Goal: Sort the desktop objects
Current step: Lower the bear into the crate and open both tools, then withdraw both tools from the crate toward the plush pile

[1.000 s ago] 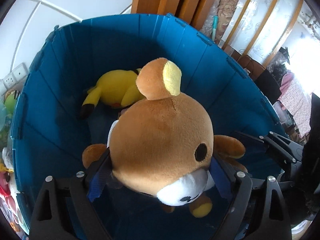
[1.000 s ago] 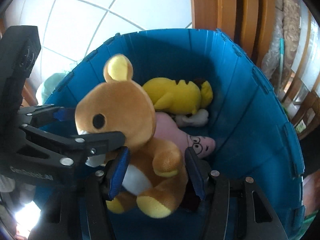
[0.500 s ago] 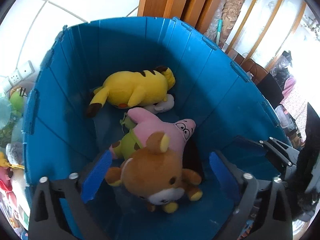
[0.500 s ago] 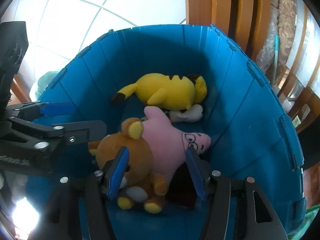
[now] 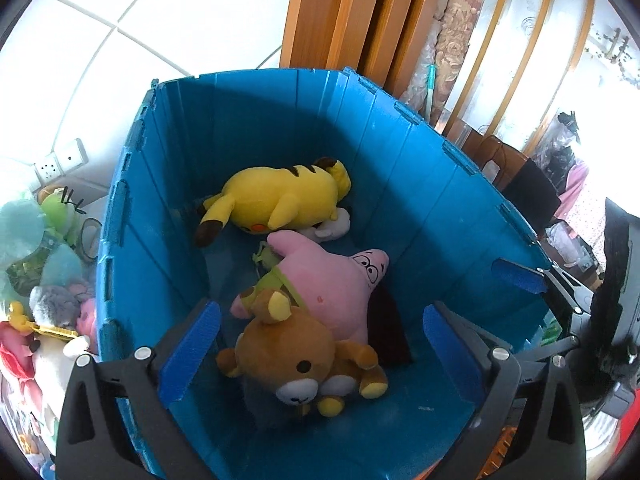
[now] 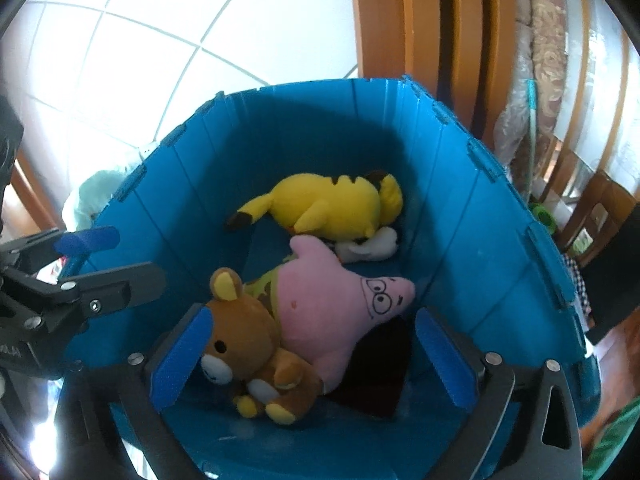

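Three plush toys: I am seeing them lying inside the blue bin [image 5: 168, 208], none on any gripper.
Blue bin: its far wall is standing toward the tiled wall; more plush toys [image 5: 48, 292] are piling up outside its left wall.
Pink star plush [image 5: 332, 280]: lying mid-floor, long axis running from the near-left toward the bin's right wall, its face pointing right.
Yellow plush [image 5: 280, 200]: lying on its side along the far wall, tail toward the left wall, just beside the star's upper arm.
Brown bear plush [image 5: 288, 356]: lying at the near edge of the bin floor, touching the star's lower end, head toward me.
Left gripper [image 5: 320, 344]: hanging over the near rim, jaws wide apart, holding nothing; the bear is lying directly below and between its fingers.
Right gripper [image 6: 308, 352]: also spread apart and empty, bear sitting by its left finger.
Next move, my judgement: the bear looks delivered, and the remaining pile is lying to the left, nearer the left gripper.
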Action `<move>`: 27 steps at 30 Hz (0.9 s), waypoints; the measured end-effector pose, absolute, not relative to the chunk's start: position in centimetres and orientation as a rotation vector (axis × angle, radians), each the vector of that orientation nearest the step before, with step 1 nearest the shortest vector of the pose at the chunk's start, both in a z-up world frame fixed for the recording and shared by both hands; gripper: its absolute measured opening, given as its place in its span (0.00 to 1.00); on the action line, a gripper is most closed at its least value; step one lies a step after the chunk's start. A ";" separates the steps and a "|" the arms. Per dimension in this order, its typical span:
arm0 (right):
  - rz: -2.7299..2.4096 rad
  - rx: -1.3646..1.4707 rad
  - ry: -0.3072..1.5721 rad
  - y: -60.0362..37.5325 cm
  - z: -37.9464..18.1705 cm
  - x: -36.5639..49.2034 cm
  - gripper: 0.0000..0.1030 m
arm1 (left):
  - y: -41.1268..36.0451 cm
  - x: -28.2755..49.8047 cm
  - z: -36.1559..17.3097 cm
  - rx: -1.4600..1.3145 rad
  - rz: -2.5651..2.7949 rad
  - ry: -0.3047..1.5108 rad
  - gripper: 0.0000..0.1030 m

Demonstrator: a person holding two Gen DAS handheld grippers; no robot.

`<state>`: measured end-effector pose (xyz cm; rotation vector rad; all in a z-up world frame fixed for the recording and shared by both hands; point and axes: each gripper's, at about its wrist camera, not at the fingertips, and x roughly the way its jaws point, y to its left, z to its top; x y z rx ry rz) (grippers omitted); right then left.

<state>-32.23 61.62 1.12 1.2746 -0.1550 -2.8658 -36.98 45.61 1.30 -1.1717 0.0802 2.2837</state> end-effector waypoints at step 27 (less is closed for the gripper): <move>-2.837 0.827 -0.159 47.7 2.5 -27.3 1.00 | 22.3 -29.1 0.4 -1.042 2.766 -0.003 1.00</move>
